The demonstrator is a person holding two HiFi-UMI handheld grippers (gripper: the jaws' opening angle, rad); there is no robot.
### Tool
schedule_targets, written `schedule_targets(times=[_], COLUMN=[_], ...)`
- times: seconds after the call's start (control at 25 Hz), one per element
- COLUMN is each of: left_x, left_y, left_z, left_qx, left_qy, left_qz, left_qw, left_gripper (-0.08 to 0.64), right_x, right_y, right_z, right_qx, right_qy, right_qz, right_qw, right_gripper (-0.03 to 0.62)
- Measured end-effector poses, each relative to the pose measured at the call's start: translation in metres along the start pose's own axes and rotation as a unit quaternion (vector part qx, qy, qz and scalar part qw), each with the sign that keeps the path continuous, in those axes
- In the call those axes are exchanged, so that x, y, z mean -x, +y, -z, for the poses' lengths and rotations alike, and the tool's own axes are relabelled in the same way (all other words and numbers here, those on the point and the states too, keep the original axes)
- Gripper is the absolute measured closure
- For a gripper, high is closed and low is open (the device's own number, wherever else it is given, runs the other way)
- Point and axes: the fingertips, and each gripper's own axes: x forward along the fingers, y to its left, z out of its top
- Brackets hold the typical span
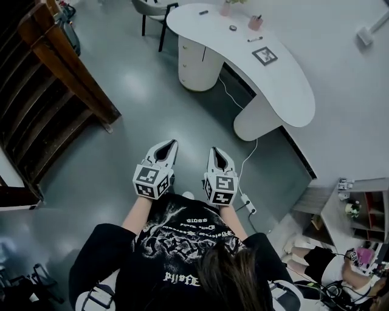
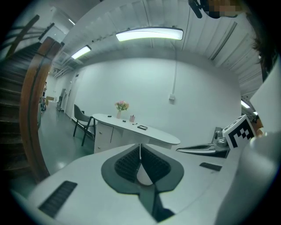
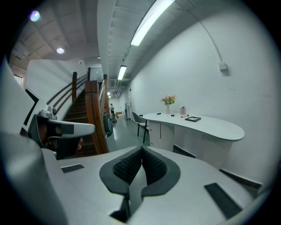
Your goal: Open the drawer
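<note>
Both claws are closed. The left claw has its ridged pads pressed together with nothing between them, and the right claw is shut and empty in the same way. They are held side by side in front of the person, above the grey floor, tips toward the bench.

Each claw carries a cube with black-and-white square markers, and a framed card with a similar square pattern lies flat on the bench. White print runs across the person's black shirt, but its letters cannot be read.

The drawer sits in a rounded white pedestal under the bench's narrow end, beside a dark-legged chair. It is 1 of several stacked white fronts, each with a small handle at its edge, all shut flush with the pedestal. It is well apart from both claws.

On the curved white bench also stand a vase of flowers and a pink cup, with a pen near the cup. A wooden staircase rises at the left.
</note>
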Motion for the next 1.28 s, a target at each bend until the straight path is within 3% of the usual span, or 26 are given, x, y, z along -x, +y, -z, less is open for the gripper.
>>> schedule_targets(times=[0.56, 1.28], left_x=[-0.099, -0.157], left_y=[0.104, 0.219], left_z=[-0.045, -0.088], left_qx=[-0.017, -0.027], left_qy=[0.029, 0.047], left_qz=[0.064, 0.122], left_qw=[0.9974, 0.9911], left_gripper=[0.532, 0.532], right_x=[-0.128, -0.247], right_y=[0.001, 0.038], right_z=[-0.059, -0.102], right_qx=[0.010, -0.033], right_qy=[0.018, 0.022], right_qz=[0.023, 0.077], right_qw=[1.000, 0.996], right_gripper=[0.566, 0.566])
